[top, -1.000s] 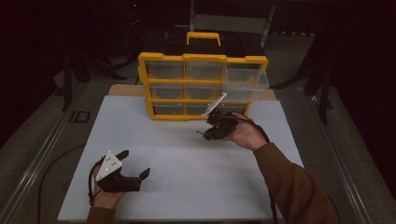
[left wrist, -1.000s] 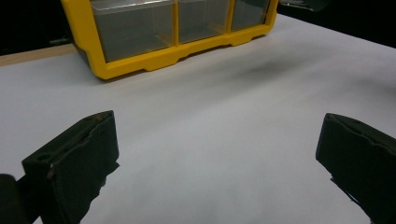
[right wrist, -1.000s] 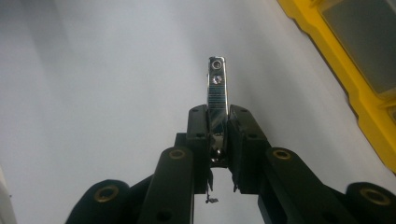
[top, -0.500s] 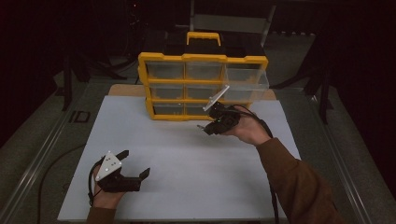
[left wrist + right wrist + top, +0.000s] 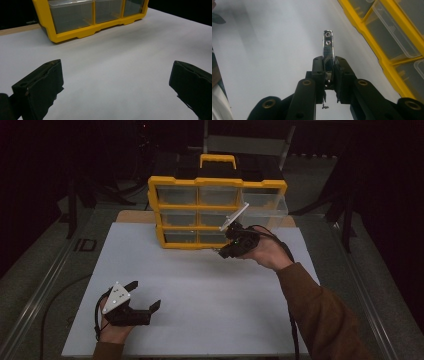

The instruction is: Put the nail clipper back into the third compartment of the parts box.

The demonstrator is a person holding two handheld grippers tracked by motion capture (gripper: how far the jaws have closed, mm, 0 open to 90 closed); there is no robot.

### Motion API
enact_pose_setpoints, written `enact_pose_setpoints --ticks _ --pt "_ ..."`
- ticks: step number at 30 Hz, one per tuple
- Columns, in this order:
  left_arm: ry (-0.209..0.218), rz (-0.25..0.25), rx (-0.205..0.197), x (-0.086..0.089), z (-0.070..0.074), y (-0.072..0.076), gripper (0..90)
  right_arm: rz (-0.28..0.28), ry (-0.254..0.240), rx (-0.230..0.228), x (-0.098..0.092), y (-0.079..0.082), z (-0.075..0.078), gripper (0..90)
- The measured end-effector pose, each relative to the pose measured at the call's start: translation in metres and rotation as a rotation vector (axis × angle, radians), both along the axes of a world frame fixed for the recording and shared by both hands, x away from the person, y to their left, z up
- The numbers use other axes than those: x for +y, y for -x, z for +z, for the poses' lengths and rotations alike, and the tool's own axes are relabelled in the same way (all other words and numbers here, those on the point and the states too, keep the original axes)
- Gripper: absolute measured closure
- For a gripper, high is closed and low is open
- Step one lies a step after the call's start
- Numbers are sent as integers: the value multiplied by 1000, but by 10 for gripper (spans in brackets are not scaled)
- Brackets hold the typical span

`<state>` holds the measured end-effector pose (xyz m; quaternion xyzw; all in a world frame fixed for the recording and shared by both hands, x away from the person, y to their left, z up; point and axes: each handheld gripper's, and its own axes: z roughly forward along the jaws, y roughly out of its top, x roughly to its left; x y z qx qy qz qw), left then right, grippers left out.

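Observation:
A yellow organiser (image 5: 216, 182) with clear drawers stands at the back of the white table; its top right drawer (image 5: 265, 205) is pulled out. In the right gripper view my right gripper (image 5: 328, 62) is shut on a shiny metal nail clipper (image 5: 328, 47), which sticks out past the jaws beside the organiser's drawers (image 5: 387, 27). From above, the right gripper (image 5: 226, 251) hangs just in front of the organiser's lower right corner. My left gripper (image 5: 145, 295) rests open near the front left of the table, nothing between its jaws (image 5: 117, 80).
The white sheet (image 5: 200, 290) covers most of the table, with a wooden strip (image 5: 131, 216) behind it. Metal rails (image 5: 45, 285) run along the table's sides. A black cable (image 5: 291, 320) trails from the right gripper along the person's brown sleeve (image 5: 320, 310).
My right gripper has risen a little and drawn nearer the organiser's front, still holding the nail clipper. The left gripper has stayed where it was.

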<state>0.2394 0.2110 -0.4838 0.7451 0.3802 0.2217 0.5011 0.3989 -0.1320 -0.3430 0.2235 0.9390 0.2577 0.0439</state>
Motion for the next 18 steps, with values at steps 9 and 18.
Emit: enact_pose_setpoints --ticks 9,18 --pt "3 -1 0 0 0 0 2 -9 -6 -10 -1 -2 13 796" --pt "2 -2 0 0 0 0 1 -26 -26 -10 -5 -6 25 796"
